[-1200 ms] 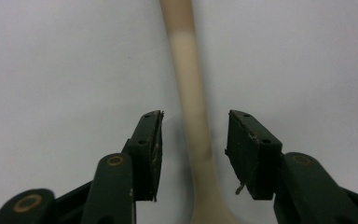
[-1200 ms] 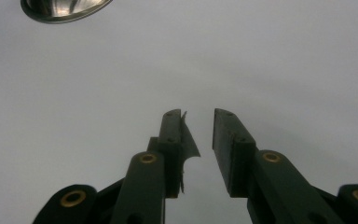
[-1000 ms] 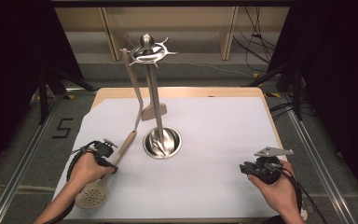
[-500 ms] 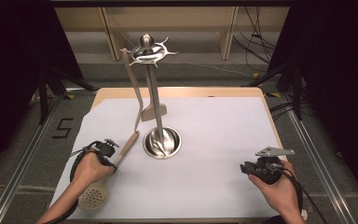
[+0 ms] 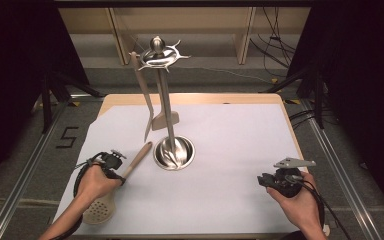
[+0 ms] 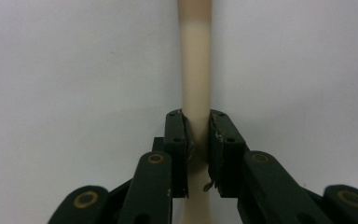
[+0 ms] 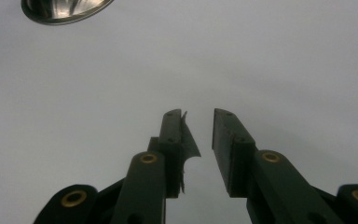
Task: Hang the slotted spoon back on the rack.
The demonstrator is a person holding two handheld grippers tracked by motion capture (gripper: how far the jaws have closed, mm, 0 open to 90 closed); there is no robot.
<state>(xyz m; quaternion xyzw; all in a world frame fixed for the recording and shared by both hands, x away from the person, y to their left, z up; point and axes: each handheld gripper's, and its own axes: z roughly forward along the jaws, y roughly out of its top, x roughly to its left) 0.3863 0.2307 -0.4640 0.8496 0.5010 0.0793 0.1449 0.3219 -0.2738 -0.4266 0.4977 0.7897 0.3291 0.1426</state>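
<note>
A pale slotted spoon (image 5: pixel 100 210) lies on the white sheet at the front left, its wooden handle (image 6: pixel 195 60) pointing toward the steel stand. My left gripper (image 5: pixel 114 162) (image 6: pixel 196 116) has just been closing. Its pads now press on both sides of the handle, so it is shut on it. At the front right, my right gripper (image 5: pixel 266 180) (image 7: pixel 198 114) rests low over the bare sheet. A narrow gap shows between its jaws, with nothing in it.
A steel utensil stand (image 5: pixel 164 100) rises from a round base (image 5: pixel 174 152) (image 7: pixel 65 9) mid-table. From its top hang a slim pale spatula (image 5: pixel 147 107) and a wooden turner (image 5: pixel 165 120). The white sheet (image 5: pixel 230 150) covers the table, with dark floor around it.
Both hands stay where they were and the spoon lies in the same place. No other shift shows in the high view.
</note>
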